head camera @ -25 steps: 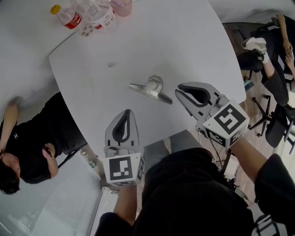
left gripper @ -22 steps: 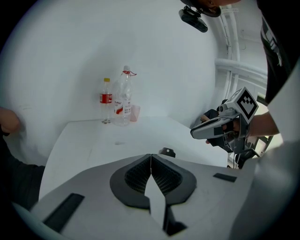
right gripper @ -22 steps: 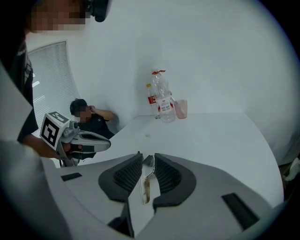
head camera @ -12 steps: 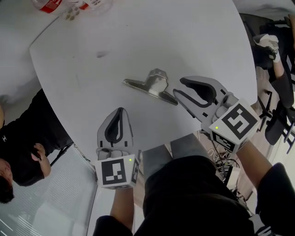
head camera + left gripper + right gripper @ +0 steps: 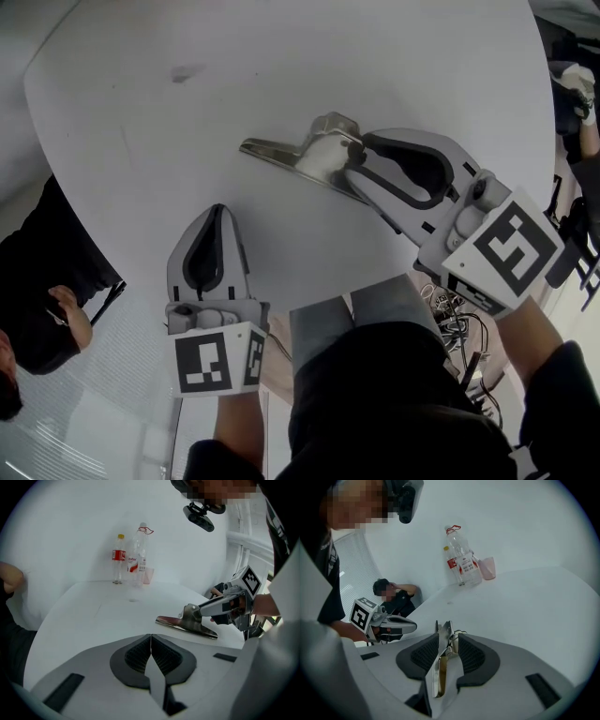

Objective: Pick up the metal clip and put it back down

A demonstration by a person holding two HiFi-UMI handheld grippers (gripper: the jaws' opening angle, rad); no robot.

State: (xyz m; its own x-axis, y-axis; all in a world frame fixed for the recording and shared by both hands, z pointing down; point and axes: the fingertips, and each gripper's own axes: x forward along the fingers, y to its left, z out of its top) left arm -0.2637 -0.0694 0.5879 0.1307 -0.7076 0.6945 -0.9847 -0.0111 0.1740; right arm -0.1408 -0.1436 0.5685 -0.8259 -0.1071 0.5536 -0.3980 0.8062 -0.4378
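Note:
The metal clip (image 5: 281, 155) lies on the white table (image 5: 281, 56), its flat blade pointing left. My right gripper (image 5: 354, 161) has come in from the right. Its jaws have just been opening, and the clip's raised handles (image 5: 443, 644) now stand between the pads; the jaws are spread around them and I see no squeeze. From the left gripper view the clip (image 5: 187, 623) rests flat on the table with the right gripper's tips at its handle end. My left gripper (image 5: 217, 211) hovers near the table's front edge, left of the clip and apart from it. It is shut (image 5: 151, 637) and empty.
At the table's far side stand two plastic bottles (image 5: 119, 557) (image 5: 139, 555) and a pink cup (image 5: 147, 576). A person in black (image 5: 393, 597) sits beside the table on my left. Chairs and cables are off the table's right edge (image 5: 572, 112).
Both grippers have sunk toward the table. The right gripper, shut and short of the clip a second ago, has opened and moved forward around the clip's handles. The clip lies where it was.

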